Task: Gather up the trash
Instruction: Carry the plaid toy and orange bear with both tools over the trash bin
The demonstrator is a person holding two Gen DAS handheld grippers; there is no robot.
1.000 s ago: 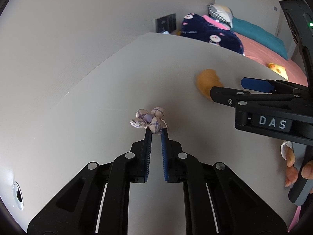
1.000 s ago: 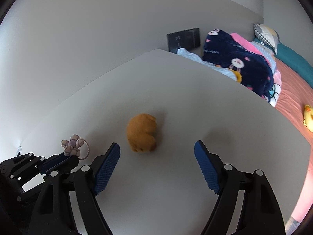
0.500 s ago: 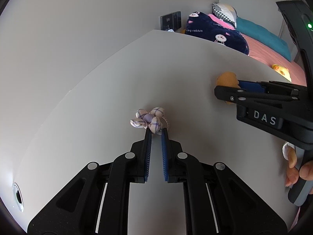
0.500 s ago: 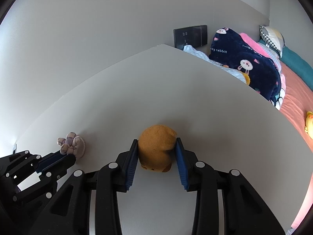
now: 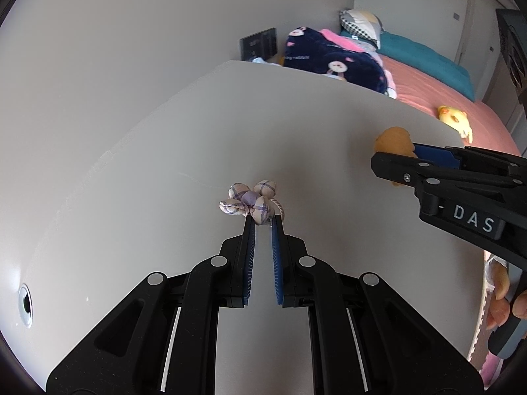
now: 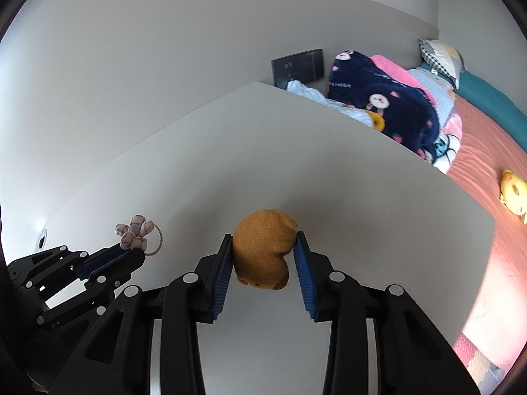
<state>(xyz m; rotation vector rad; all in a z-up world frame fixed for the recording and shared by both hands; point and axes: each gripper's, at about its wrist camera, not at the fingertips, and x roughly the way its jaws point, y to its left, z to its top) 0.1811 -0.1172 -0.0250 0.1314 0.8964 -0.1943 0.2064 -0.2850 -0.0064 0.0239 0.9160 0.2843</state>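
Observation:
A plaid fabric flower hair tie (image 5: 252,200) is pinched at its near edge by my left gripper (image 5: 263,220), which is shut on it above the white table (image 5: 164,171). It also shows in the right wrist view (image 6: 135,232), with the left gripper (image 6: 131,250) under it. My right gripper (image 6: 263,243) is shut on an orange plush toy (image 6: 265,256) and holds it above the table. In the left wrist view the toy (image 5: 393,141) sticks out past the right gripper (image 5: 392,161).
A white wall (image 5: 115,49) runs along the table's left side. A bed (image 6: 477,151) with a dark blue blanket (image 6: 378,105), pillows and a yellow plush (image 6: 513,194) lies beyond the table's right edge. A cable hole (image 5: 24,304) sits in the table at the near left.
My right gripper closed on the orange plush toy and has lifted it off the table. My left gripper has stayed shut on the hair tie.

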